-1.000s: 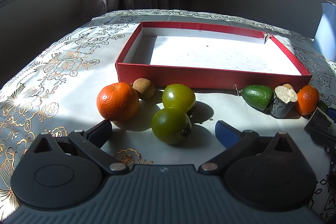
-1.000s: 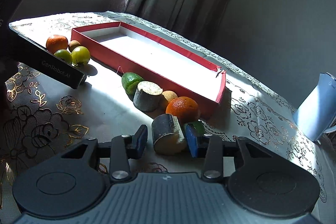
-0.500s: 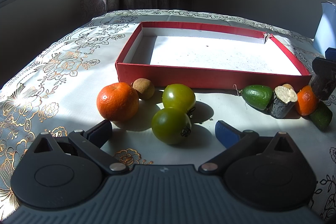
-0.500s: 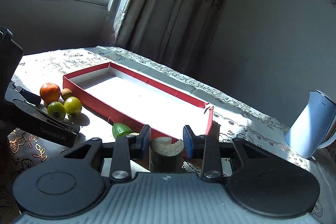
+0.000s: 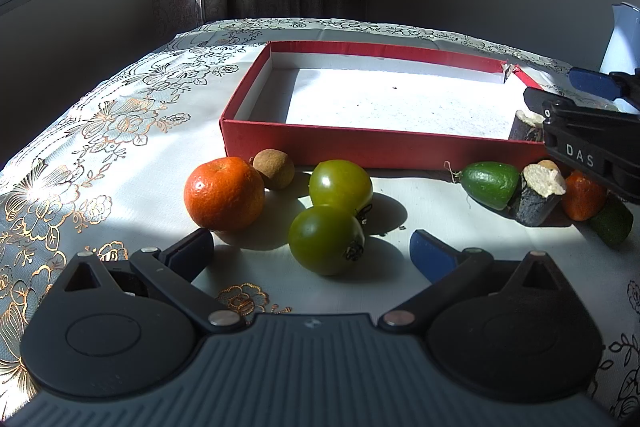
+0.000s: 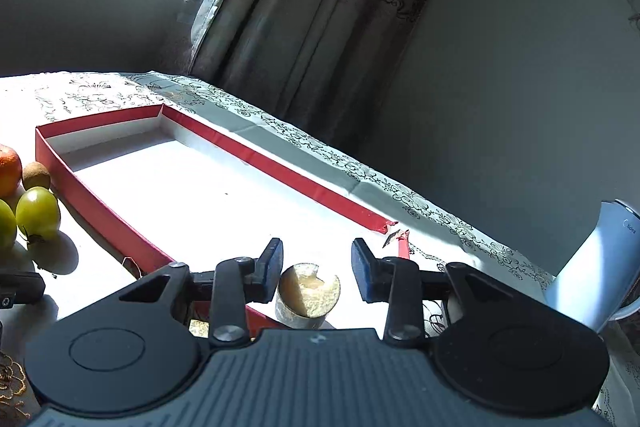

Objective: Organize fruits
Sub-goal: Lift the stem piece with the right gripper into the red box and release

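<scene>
A red box (image 5: 360,147) with a white floor lies on the flowered tablecloth. My left gripper (image 5: 312,249) is open and low, with the nearer of two green tomatoes (image 5: 326,239) just ahead of its fingers. An orange (image 5: 224,193) and a small brown fruit (image 5: 276,169) sit left of them. My right gripper (image 6: 318,265) hangs over the box's right corner and its jaws are opening. A dark cut stalk piece (image 6: 308,297) stands between them on the box floor, and the pads are off it. In the left wrist view the same stalk piece (image 5: 526,125) shows beside the right gripper (image 5: 580,99).
In front of the box's right end lie a green fruit (image 5: 490,183), another dark stalk piece (image 5: 536,199), a small orange (image 5: 582,197) and a darker green fruit (image 5: 612,223). A pale kettle (image 6: 592,267) stands at the far right. Curtains and a window are behind the table.
My right gripper lifted the stalk piece off the table, carried it over the box's right corner and let go; it now stands in the box. The left gripper has stayed still.
</scene>
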A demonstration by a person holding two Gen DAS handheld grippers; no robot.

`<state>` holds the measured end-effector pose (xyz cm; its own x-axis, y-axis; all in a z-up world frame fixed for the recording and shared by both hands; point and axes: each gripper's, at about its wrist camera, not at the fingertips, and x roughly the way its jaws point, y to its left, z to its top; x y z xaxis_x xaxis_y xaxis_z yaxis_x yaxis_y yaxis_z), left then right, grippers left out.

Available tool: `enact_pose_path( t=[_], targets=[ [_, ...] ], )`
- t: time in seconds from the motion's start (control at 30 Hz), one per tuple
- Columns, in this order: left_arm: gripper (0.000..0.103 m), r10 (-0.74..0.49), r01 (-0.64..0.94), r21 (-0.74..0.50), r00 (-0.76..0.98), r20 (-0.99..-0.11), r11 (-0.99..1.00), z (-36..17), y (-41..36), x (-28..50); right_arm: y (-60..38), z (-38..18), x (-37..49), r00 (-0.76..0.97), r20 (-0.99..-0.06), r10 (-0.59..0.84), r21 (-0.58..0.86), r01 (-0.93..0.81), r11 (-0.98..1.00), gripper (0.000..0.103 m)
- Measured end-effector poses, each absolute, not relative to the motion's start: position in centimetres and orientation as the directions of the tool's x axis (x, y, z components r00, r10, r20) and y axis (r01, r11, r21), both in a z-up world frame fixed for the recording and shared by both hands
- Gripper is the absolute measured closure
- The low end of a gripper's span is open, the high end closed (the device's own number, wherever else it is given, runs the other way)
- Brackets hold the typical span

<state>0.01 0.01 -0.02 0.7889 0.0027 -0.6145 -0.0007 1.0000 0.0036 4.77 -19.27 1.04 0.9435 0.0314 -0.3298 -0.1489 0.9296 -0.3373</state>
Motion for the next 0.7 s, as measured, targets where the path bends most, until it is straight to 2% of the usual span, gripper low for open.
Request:
enact_pose_path(
  t=[0.07, 0.1, 0.13, 0.3, 0.37, 0.4, 0.43, 0.57, 0.63, 0.7],
  targets=[
    [0.000, 0.003, -0.001, 0.004, 0.789, -0.615, 1.000, 0.0, 0.0, 0.0, -20.5, 2.0, 3.1, 0.958, -0.284, 0.032, -0.260, -0.109, 0.959, 0.037],
    [0.000, 0.003, -0.001, 0.004, 0.789, -0.615, 1.000, 0.0, 0.0, 0.0, -21.3, 2.5, 2.0, 0.962, -0.270, 0.037, -0.213, -0.097, 0.972, 0.025],
    [0.000, 0.003, -0.001, 0.004, 0.789, -0.615, 1.000, 0.0, 0.0, 0.0, -22.0, 2.9, 0.9, 0.963, -0.265, 0.048, -0.175, -0.097, 0.980, 0.019],
    [0.000, 0.003, -0.001, 0.004, 0.789, -0.615, 1.000, 0.0, 0.0, 0.0, -25.3, 3.3, -4.0, 0.942, -0.276, 0.189, 0.025, -0.190, 0.982, 0.019],
    [0.000, 0.003, -0.001, 0.004, 0.789, -0.615, 1.000, 0.0, 0.0, 0.0, -26.0, 3.0, -5.1, 0.916, -0.290, 0.277, 0.088, -0.263, 0.961, 0.014],
    [0.000, 0.003, -0.001, 0.004, 0.789, -0.615, 1.000, 0.0, 0.0, 0.0, -26.1, 2.8, -5.6, 0.900, -0.303, 0.312, 0.110, -0.292, 0.950, 0.008],
    [0.000, 0.003, -0.001, 0.004, 0.789, -0.615, 1.000, 0.0, 0.0, 0.0, -26.1, 2.6, -5.8, 0.886, -0.319, 0.337, 0.122, -0.315, 0.941, 0.005],
    [0.000, 0.003, -0.001, 0.004, 0.789, -0.615, 1.000, 0.0, 0.0, 0.0, -24.9, 1.8, -6.2, 0.865, -0.345, 0.364, 0.119, -0.344, 0.931, 0.005],
    [0.000, 0.003, -0.001, 0.003, 0.789, -0.614, 1.000, 0.0, 0.0, 0.0, -23.9, 0.9, -6.0, 0.839, -0.398, 0.372, 0.105, -0.361, 0.927, 0.004],
    [0.000, 0.003, -0.001, 0.004, 0.789, -0.615, 1.000, 0.1, -0.1, -0.1, -22.8, 0.9, -5.9, 0.844, -0.429, 0.321, 0.043, -0.336, 0.941, 0.004]
  ],
)
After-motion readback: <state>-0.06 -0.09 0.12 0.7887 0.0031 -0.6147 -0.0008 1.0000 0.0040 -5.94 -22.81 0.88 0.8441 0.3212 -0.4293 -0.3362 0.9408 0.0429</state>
